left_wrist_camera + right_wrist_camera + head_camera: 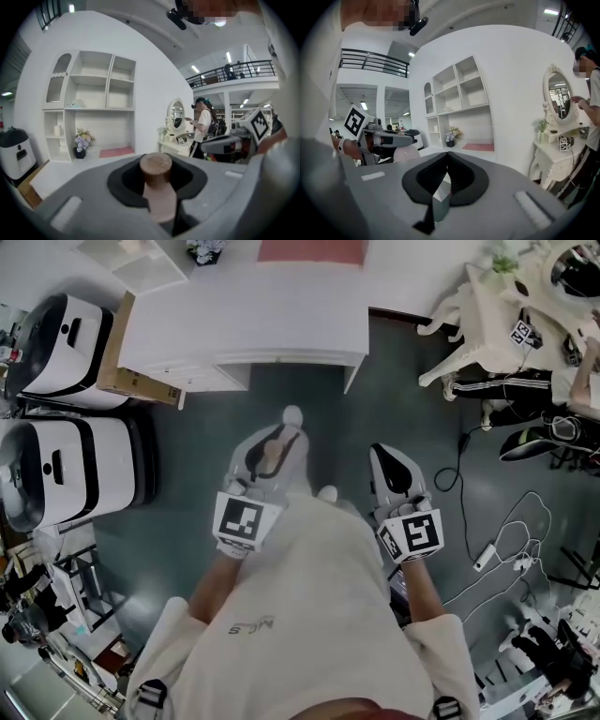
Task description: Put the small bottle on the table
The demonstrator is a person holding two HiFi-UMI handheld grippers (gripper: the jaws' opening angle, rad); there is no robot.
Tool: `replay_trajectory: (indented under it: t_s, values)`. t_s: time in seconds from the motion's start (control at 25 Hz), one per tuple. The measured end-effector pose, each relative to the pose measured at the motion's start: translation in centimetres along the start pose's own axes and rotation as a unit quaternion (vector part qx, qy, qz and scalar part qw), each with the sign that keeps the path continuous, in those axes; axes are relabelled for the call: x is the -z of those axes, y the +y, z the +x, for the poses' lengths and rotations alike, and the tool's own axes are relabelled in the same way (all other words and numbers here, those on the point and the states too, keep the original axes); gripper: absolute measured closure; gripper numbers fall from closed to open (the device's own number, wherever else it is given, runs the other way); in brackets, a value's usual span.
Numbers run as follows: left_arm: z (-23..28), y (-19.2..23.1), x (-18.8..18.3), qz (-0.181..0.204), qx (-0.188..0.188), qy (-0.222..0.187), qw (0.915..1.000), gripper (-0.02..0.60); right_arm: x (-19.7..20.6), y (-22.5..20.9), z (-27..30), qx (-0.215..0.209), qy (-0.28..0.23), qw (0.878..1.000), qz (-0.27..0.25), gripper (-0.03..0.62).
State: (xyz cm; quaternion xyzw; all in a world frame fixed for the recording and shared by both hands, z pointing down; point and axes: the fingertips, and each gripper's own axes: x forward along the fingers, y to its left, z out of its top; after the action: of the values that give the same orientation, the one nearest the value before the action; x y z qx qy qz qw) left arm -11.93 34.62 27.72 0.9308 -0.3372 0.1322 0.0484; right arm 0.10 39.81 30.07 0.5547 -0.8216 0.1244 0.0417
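The small bottle (pixel 271 454) has a pale pink body and a round brown wooden cap (pixel 156 165). My left gripper (pixel 281 434) is shut on it and holds it upright above the dark floor, a short way in front of the white table (pixel 281 320). In the left gripper view the bottle (pixel 159 197) stands between the jaws, and the tabletop (pixel 70 171) lies beyond. My right gripper (pixel 384 457) hovers beside it on the right. Its jaws meet with nothing in them (pixel 446 159).
Two white machines (pixel 66 470) and a cardboard box (pixel 117 352) stand left of the table. A white vanity with an oval mirror (pixel 557 96) and a person (pixel 204 124) are at the right. Cables (pixel 506 540) lie on the floor. A shelf unit (pixel 89 93) and flowers (pixel 82 140) back the table.
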Motion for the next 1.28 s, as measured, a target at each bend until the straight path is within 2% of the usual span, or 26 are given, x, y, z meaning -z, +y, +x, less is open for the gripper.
replay_trajectory:
  t_s: [0.16, 0.48, 0.6, 0.8, 1.04, 1.28]
  values:
    - [4.3, 4.7, -0.9, -0.003, 0.015, 0.0, 0.9999, 0.48, -1.7, -1.8, 5.8, 0.01, 0.004, 1.0, -0.013, 0.595]
    - [16.2, 16.1, -4.7, -0.005, 0.06, 0.0, 0.9982, 0.48, -6.3, -8.4, 20.0, 0.037, 0.015, 0.999, 0.005, 0.595]
    - [19.7, 20.3, -4.8, -0.012, 0.086, 0.013, 0.9962, 0.479, -8.1, -9.9, 24.6, 0.051, 0.013, 0.999, 0.003, 0.595]
    - [23.5, 26.2, -4.1, -0.01, 0.1, 0.019, 0.9948, 0.48, -9.2, -10.9, 30.9, 0.07, 0.018, 0.997, -0.005, 0.594]
    - [26.8, 28.5, -4.9, -0.011, 0.106, 0.02, 0.9941, 0.479, -10.0, -12.7, 34.4, 0.07, 0.019, 0.997, -0.009, 0.594]
    - [28.4, 29.6, -5.7, -0.011, 0.094, 0.02, 0.9953, 0.479, -10.0, -14.3, 36.6, 0.055, 0.022, 0.998, -0.009, 0.595]
